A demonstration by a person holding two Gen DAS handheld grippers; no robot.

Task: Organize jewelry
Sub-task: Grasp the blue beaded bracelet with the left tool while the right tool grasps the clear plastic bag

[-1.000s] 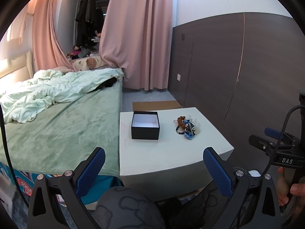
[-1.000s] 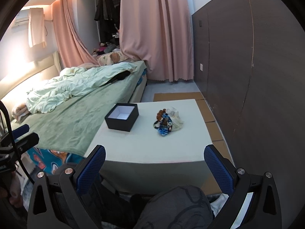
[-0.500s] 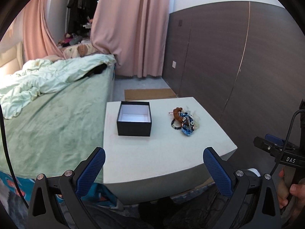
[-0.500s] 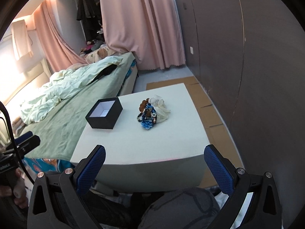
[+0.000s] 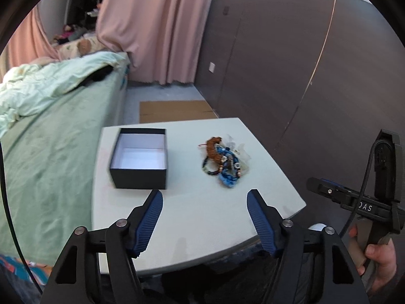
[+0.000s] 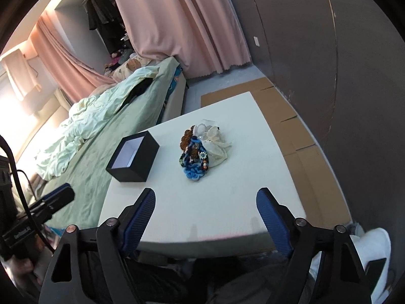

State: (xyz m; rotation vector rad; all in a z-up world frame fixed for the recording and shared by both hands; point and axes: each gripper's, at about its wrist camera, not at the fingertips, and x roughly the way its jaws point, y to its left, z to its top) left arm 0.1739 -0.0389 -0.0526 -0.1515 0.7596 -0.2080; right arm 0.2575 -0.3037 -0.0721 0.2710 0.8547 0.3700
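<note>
A tangled pile of jewelry (image 5: 222, 160), blue, brown and beaded bracelets on a clear pouch, lies on a white table (image 5: 202, 212). It also shows in the right wrist view (image 6: 200, 153). An open black box (image 5: 140, 158) with a white inside stands left of the pile; it shows in the right wrist view too (image 6: 133, 157). My left gripper (image 5: 205, 202) is open and empty over the table's near edge. My right gripper (image 6: 206, 201) is open and empty, also short of the pile.
A bed with a green cover (image 5: 48, 136) runs along the table's left side. A dark panel wall (image 5: 303, 76) is to the right. Cardboard (image 6: 291, 126) lies on the floor beyond and beside the table. Pink curtains (image 5: 157, 25) hang at the back.
Both grippers have moved forward and down toward the table, so the box and jewelry are nearer. Both pairs of fingers stand closer together than before, still open.
</note>
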